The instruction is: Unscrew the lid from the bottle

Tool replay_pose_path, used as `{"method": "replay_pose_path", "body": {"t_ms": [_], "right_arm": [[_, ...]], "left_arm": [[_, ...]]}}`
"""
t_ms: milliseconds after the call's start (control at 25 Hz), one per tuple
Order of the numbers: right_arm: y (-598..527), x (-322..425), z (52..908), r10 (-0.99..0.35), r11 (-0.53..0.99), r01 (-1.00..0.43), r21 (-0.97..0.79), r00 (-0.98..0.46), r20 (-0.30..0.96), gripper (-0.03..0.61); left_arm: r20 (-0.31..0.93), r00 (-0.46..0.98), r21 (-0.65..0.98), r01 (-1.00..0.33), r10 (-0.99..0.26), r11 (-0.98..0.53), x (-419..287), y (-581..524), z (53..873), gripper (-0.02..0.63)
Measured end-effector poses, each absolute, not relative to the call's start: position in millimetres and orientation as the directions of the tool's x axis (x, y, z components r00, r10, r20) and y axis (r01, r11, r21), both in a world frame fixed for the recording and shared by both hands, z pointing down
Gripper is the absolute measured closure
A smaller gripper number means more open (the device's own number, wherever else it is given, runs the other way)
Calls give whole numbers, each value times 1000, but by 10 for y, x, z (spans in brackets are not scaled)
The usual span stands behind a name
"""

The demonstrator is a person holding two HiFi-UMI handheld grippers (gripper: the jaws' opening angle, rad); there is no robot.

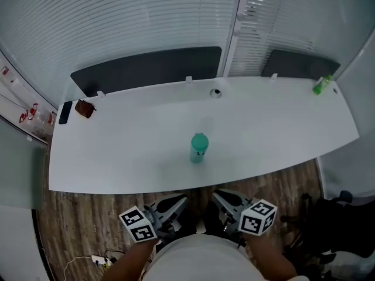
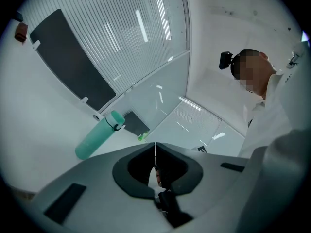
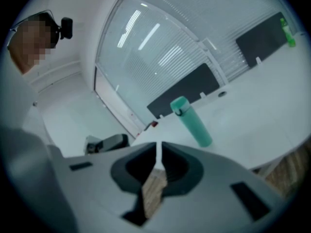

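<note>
Nearest the head camera, just ahead of the person's pale top, the two claws hang side by side above the wood-patterned floor [image 1: 76, 215], short of the near edge of the white table [image 1: 117, 151]. Seen from its own view, the left claw [image 1: 177, 202] has its jaws pressed together with nothing between them, and the right claw [image 1: 219, 196] is likewise closed and empty (only a hairline slit shows between each pair of pads). Both point toward the teal bottle [image 1: 198, 148], which stands upright by itself near the middle of the table, somewhat closer to the near edge, well apart from either claw. Its lid [image 1: 200, 140] is on, with a dark loop at the neck. Farther back on the table, a round cable hole [image 1: 215, 92] sits near the far edge, a small green bottle [image 1: 321, 85] stands at the far right corner, and a black phone [image 1: 65, 112] lies beside a reddish-brown object [image 1: 85, 108] at the far left. Dark panels [image 1: 146, 69] rise behind the table, in front of white blinds.
</note>
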State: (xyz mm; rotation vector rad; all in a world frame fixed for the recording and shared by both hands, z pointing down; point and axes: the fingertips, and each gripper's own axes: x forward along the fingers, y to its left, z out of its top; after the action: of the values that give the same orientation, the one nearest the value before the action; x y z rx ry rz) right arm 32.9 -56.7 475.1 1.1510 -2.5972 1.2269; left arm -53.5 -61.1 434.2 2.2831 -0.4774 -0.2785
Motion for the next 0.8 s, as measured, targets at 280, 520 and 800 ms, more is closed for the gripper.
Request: {"method": "replay_pose_path", "body": {"t_ms": [280, 520, 800], "right_arm": [[-747, 466, 4798, -561, 431, -617, -658, -755, 340, 552], [-818, 548, 4816, -537, 444, -606, -660, -770, 345, 552], [-1235, 539, 4717, -553, 525, -648, -552, -753, 357, 552]], "left_arm": [[-34, 876, 736, -303, -481, -605, -383, -803, 4407, 598], [-19, 861, 734, -333, -509, -592, -317, -859, 4441, 598], [50, 836, 626, -452, -546, -635, -339, -1229, 4533, 583]]}}
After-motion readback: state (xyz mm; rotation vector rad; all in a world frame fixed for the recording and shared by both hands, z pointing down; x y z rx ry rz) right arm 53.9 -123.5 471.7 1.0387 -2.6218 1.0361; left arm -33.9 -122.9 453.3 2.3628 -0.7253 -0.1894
